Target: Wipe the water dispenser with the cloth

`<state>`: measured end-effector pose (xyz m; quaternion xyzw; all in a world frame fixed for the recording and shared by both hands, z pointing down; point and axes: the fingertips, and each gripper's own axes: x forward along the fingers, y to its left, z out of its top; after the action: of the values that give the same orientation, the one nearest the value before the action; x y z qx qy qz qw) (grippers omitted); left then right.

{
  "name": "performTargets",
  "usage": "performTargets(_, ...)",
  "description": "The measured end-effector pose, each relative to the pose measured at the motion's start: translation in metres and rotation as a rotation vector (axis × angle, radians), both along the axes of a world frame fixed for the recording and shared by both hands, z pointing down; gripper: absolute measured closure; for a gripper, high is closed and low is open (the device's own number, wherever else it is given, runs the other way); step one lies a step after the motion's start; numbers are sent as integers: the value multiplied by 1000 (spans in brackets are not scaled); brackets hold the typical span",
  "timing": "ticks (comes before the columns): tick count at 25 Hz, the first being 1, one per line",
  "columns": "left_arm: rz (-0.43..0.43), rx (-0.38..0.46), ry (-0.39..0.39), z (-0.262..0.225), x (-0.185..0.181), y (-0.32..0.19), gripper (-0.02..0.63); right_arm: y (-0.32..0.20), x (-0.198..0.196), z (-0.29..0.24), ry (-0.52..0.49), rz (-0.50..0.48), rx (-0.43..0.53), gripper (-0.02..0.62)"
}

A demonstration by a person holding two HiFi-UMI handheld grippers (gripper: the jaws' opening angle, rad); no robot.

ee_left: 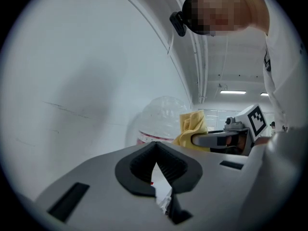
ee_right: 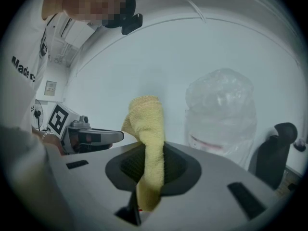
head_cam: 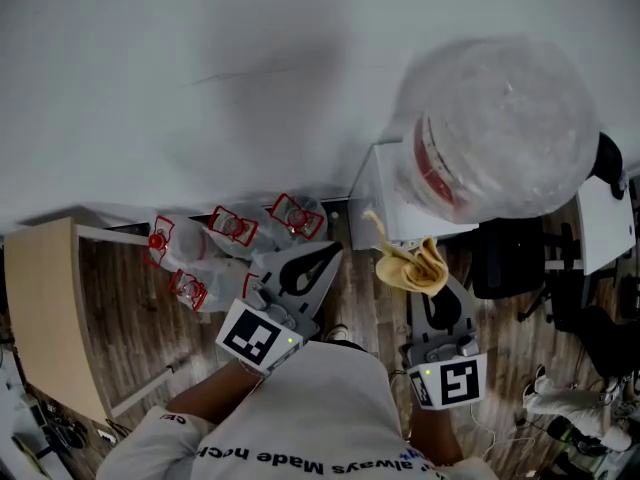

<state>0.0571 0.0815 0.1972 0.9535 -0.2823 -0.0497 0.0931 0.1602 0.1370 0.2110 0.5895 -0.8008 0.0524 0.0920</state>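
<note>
Right claw [ee_right: 146, 163] clamped on cloth [ee_right: 147, 121], water dispenser [ee_right: 220, 121] near.

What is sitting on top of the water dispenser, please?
A large clear water bottle, wrapped in thin plastic film, stands on the white water dispenser. It covers most of the dispenser's top, so its neck and the opening beneath cannot be seen.

a cluster of clear plastic bottles [head_cam: 232, 226] with red labels is seen lying on the wood-grain floor [head_cam: 130, 318] at the foot of the white wall [head_cam: 200, 68]. a light wooden table [head_cam: 45, 308] is set just left of them, and a black office chair [head_cam: 510, 260] is seen well to the right.
</note>
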Motion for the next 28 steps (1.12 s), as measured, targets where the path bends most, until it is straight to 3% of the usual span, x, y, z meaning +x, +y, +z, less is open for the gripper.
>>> performTargets(8, 46, -8, -5, 10, -5, -37, 589, -38, -16, 9, 27, 9, -18, 531)
performTargets(14, 47, -44, -12, 31, -8, -52, 589, -69, -26, 19, 171, -29, 7, 531)
performTargets(16, 36, -65, -28, 45, -11, -57, 589, -80, -32, 36, 281, -66, -16, 531)
performTargets(19, 15, -72, -43, 65, -14, -66, 589, -92, -37, 80, 488, -134, -128, 531)
performTargets(23, -5, -84, -59, 88, -19, -72, 589, -116, -47, 124, 756, -232, -139, 531)
performTargets(28, -14, -106, -95, 105, -25, -81, 589, -141, -54, 176, 1019, -350, -168, 531)
